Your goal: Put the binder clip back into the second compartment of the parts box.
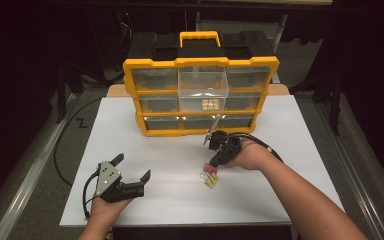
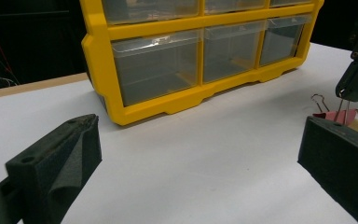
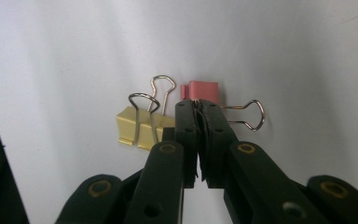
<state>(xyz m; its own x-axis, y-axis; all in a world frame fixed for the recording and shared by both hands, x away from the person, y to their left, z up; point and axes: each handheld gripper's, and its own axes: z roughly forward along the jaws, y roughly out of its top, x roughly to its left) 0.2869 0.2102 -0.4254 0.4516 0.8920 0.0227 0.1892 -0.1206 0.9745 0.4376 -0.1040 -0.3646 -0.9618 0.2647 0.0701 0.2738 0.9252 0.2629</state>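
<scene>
Nearest the lens in the right gripper view, low centre: right gripper (image 3: 198, 109), black jaws pressed together on a wire handle of the small pink metal binder clip (image 3: 203, 89), pink body peeking out just above the tips, second wire loop lying out to the right. Just left of it, touching or nearly so, the yellow metal binder clip (image 3: 135, 125) on the white table sheet (image 3: 74, 56), wire handles raised.

Seen from the high view, right of centre: same right gripper (image 1: 213, 162) tipped down onto the pink clip (image 1: 211, 166), yellow clip (image 1: 211, 180) just below it in the frame. Lower left: left gripper (image 1: 131, 167) in the person's left hand (image 1: 105, 210), jaws spread wide apart, holding nothing, well apart from both clips.

Upper centre of the high view: yellow-framed plastic organiser box with clear drawers (image 1: 150, 120), black back and yellow carry handle, standing upright at the far edge of the sheet. Middle clear drawer (image 1: 202, 80) pulled out toward the camera, a few small pale pieces (image 1: 210, 103) lying at its bottom, too small to name. Other drawers pushed in; contents not discernible.

Left gripper view: organiser's lower drawers (image 2: 156, 65) across the top of the frame, apparently bare inside; pink clip (image 2: 342, 117) at the right edge under the right gripper's tips.
</scene>
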